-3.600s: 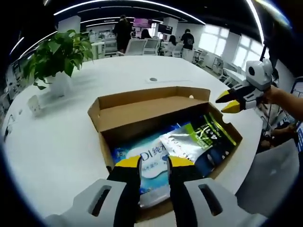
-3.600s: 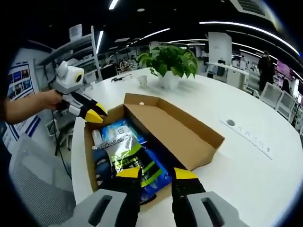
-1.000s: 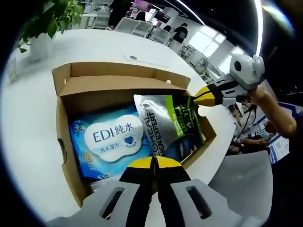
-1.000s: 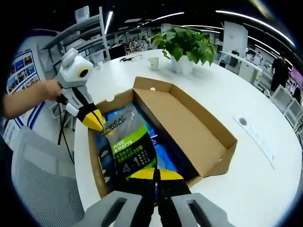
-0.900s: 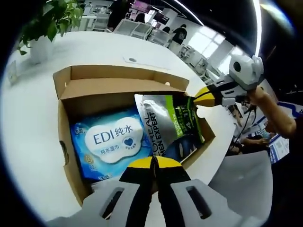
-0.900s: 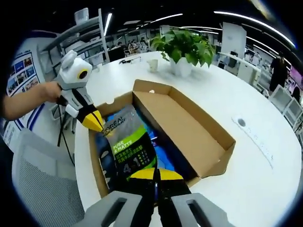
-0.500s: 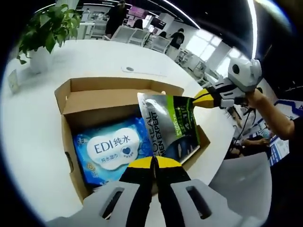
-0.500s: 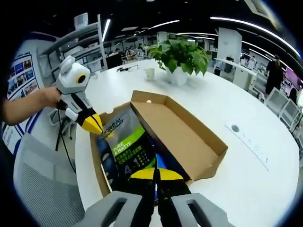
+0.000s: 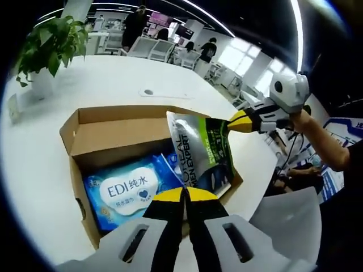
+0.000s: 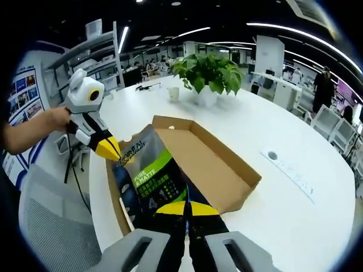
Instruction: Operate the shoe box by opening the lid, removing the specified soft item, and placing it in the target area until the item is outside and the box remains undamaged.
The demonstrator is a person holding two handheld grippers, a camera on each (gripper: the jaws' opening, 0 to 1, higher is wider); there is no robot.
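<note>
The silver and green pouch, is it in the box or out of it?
Mostly out: the pouch is held up between both grippers above the open box, its lower edge near the box's rim; the blue wipes pack lies inside.

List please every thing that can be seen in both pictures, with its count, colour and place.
Shoe box: one, brown cardboard, open on the table.
L'Oreal pouch: one, silver, green and black, lifted above the box, held at two edges.
EDI wet wipes pack: one, blue and white, flat inside the box.
Table: one, white, round, under the box.
Potted plant: one, green leaves, white pot, on the table behind the box.
Cup: one, white, beside the plant.
Left gripper: one, yellow tips, shut on the pouch.
Right gripper: one, yellow tips, shut on the pouch.
</note>
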